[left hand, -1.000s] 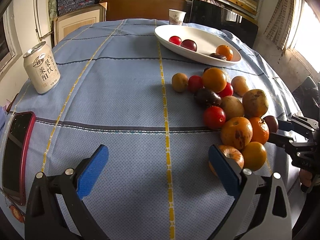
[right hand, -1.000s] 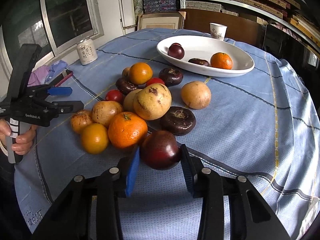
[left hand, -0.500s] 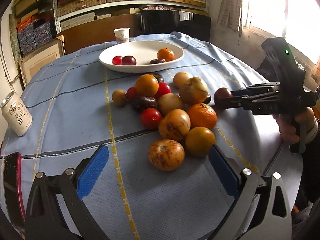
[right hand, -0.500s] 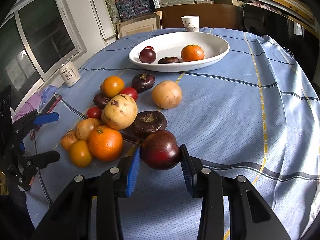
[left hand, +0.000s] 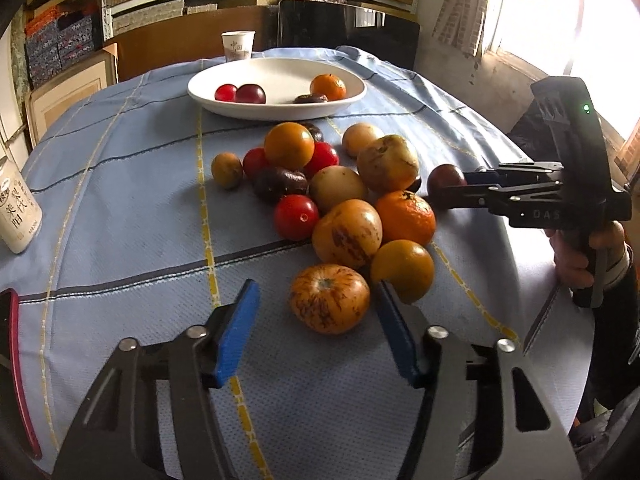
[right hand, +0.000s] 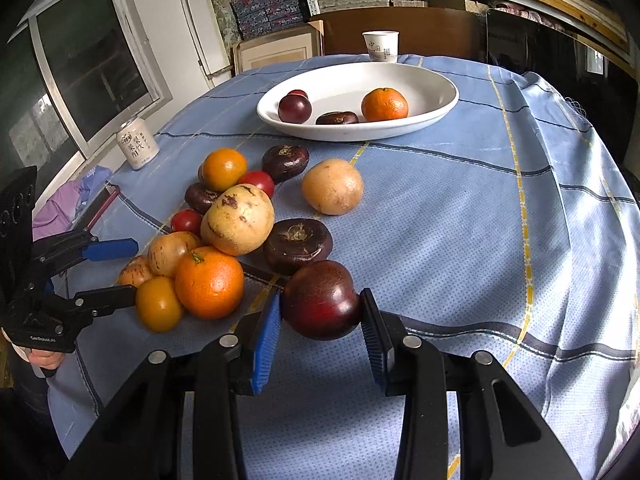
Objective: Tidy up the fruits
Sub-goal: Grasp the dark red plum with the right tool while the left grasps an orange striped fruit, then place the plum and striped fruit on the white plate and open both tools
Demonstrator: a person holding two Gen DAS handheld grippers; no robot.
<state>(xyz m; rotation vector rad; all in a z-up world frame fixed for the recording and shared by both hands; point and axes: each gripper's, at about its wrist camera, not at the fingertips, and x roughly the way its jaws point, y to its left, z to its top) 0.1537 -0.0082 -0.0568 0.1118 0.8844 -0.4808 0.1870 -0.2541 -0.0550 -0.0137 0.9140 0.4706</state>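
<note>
A heap of several fruits (left hand: 340, 196) lies on the blue tablecloth, in front of a white oval plate (left hand: 276, 110) that holds a few fruits. My right gripper (right hand: 320, 332) is shut on a dark red plum (right hand: 322, 300) at the near right edge of the heap; it also shows in the left wrist view (left hand: 446, 180). My left gripper (left hand: 316, 332) is open. A striped orange tomato (left hand: 329, 298) lies just ahead, between its blue pads. A yellow-orange fruit (left hand: 402, 270) touches its right pad.
A white drink can (left hand: 18, 216) stands at the left table edge. A red-cased phone (left hand: 16, 364) lies at the near left. A paper cup (left hand: 238, 46) stands behind the plate. Shelves and a window surround the table.
My left gripper has swung right and moved in on the striped tomato, and its jaws have narrowed. My right gripper keeps the plum and has moved slightly nearer the plate.
</note>
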